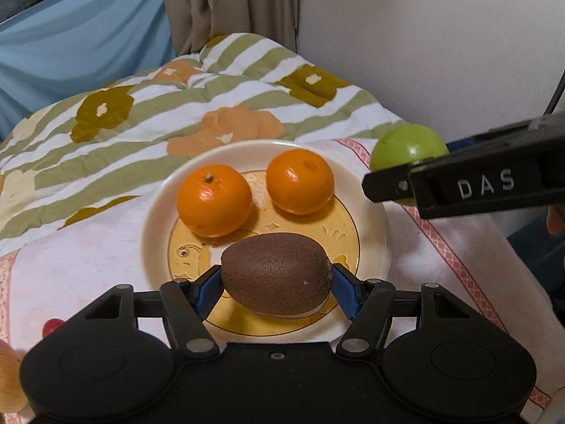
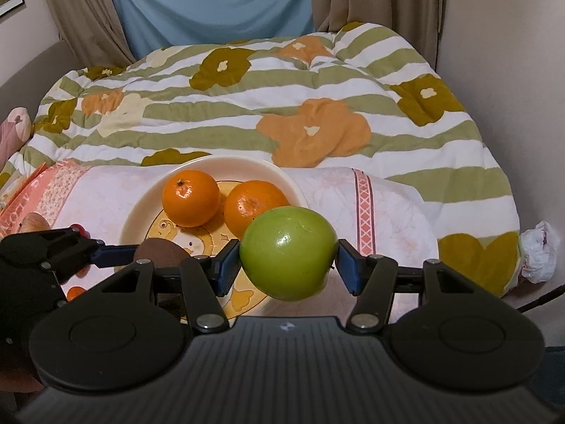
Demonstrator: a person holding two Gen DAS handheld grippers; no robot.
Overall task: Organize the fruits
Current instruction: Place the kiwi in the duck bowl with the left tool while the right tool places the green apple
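Note:
A cream plate [image 1: 374,212] with a yellow centre lies on a pink-white cloth. Two oranges [image 1: 213,200] [image 1: 300,182] sit on its far half. My left gripper [image 1: 277,281] is shut on a brown kiwi [image 1: 277,274], held just over the plate's near part. My right gripper [image 2: 287,265] is shut on a green apple [image 2: 287,251], held in the air by the plate's right rim [image 2: 282,173]. The apple [image 1: 406,152] and the right gripper's finger show at the right in the left wrist view. The kiwi [image 2: 162,249] peeks out at the left in the right wrist view.
A flowered, striped quilt [image 2: 282,106] covers the bed behind the plate. A pale fruit [image 1: 9,378] and a red one [image 1: 53,327] lie at the cloth's left edge. A wall [image 1: 423,35] stands to the right, and curtains [image 2: 212,3] hang behind.

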